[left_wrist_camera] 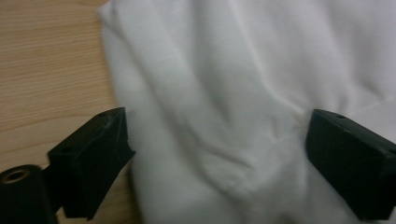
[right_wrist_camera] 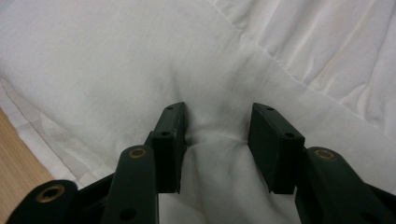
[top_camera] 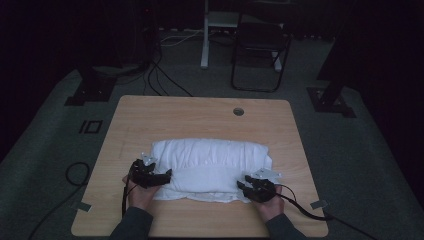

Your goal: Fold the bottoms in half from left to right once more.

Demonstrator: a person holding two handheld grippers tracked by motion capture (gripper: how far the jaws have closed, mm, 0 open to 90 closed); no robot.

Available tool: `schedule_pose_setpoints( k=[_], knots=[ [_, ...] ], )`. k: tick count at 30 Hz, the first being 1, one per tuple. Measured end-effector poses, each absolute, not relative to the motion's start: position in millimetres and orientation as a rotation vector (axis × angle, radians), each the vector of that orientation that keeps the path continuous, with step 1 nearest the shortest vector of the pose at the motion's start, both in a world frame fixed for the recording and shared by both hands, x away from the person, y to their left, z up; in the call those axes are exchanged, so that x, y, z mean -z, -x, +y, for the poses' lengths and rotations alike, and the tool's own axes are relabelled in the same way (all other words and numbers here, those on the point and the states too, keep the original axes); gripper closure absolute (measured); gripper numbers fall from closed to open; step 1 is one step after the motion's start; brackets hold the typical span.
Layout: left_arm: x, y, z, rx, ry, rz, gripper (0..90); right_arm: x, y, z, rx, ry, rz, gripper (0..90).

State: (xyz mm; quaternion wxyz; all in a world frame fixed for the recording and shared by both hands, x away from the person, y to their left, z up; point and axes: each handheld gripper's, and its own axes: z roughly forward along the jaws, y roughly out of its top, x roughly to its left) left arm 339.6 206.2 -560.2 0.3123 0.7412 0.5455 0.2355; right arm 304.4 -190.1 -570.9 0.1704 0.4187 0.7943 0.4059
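Observation:
A plump white pillow [top_camera: 210, 160] lies across the middle of the wooden table [top_camera: 200, 112]. At its front left corner my left gripper [top_camera: 167, 175] stands open. In the left gripper view its wide-apart jaws straddle the pillow's cloth [left_wrist_camera: 224, 70] without pressing it, so the left gripper [left_wrist_camera: 217, 140] holds nothing. My right gripper [top_camera: 242, 183] is at the pillow's front right corner. In the right gripper view the right gripper [right_wrist_camera: 217, 135] is shut on a puckered fold of the white cloth [right_wrist_camera: 116, 60].
The table has a round cable hole [top_camera: 238, 111] near its far edge. Bare wood [left_wrist_camera: 46, 70] shows left of the pillow. Beyond the table a dark chair [top_camera: 260, 45] and a white post [top_camera: 205, 35] stand on the grey floor. Cables [top_camera: 75, 172] trail on the floor.

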Motion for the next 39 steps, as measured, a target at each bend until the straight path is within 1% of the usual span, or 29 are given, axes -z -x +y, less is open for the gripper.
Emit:
schedule_pose_setpoints(
  k=[1,2,4,9,12,13,19,23,24,26,29,32,33,36,39],
  knots=[
    [560,-340,206,-0.621,-1.956,1.439,2.5,571,-304,-190,-1.153,-1.189,2.256,55.6],
    [562,-341,208,-0.588,-1.957,1.453,2.5,571,-304,-190,-1.153,-1.189,2.257,55.7],
    [564,-342,210,-0.59,-1.944,1.478,1.2,571,-305,-190,-1.156,-1.186,2.257,55.6],
    [564,-340,206,-0.603,-1.951,1.487,1.3,571,-304,-191,-1.16,-1.185,2.255,55.6],
    [563,-338,204,-0.597,-1.957,1.476,3.5,572,-304,-191,-1.163,-1.182,2.255,55.6],
    [562,-336,204,-0.593,-1.953,1.458,7.1,572,-304,-191,-1.165,-1.181,2.254,55.6],
    [560,-329,199,-0.559,-1.916,1.4,46.2,572,-304,-191,-1.164,-1.184,2.253,55.6],
    [561,-329,198,-0.522,-1.908,1.379,65.8,572,-304,-191,-1.164,-1.185,2.252,55.6],
    [561,-329,199,-0.495,-1.903,1.374,70.7,572,-304,-191,-1.165,-1.185,2.252,55.6],
    [561,-330,201,-0.455,-1.893,1.371,77.2,571,-304,-191,-1.163,-1.188,2.254,55.4],
    [560,-331,205,-0.414,-1.872,1.374,80.2,563,-305,-191,-1.148,-1.175,2.281,52.7],
    [559,-332,208,-0.393,-1.863,1.373,80.6,552,-305,-190,-1.157,-1.129,2.279,53.1],
    [558,-332,208,-0.394,-1.855,1.37,81.3,535,-306,-187,-1.221,-1.104,2.235,53.3],
    [551,-330,211,-0.389,-1.83,1.358,82.1,512,-309,-175,-1.304,-1.057,2.19,52.8],
    [539,-328,216,-0.388,-1.792,1.332,82.7,504,-316,-152,-1.309,-0.995,2.224,51.7]
  ],
)
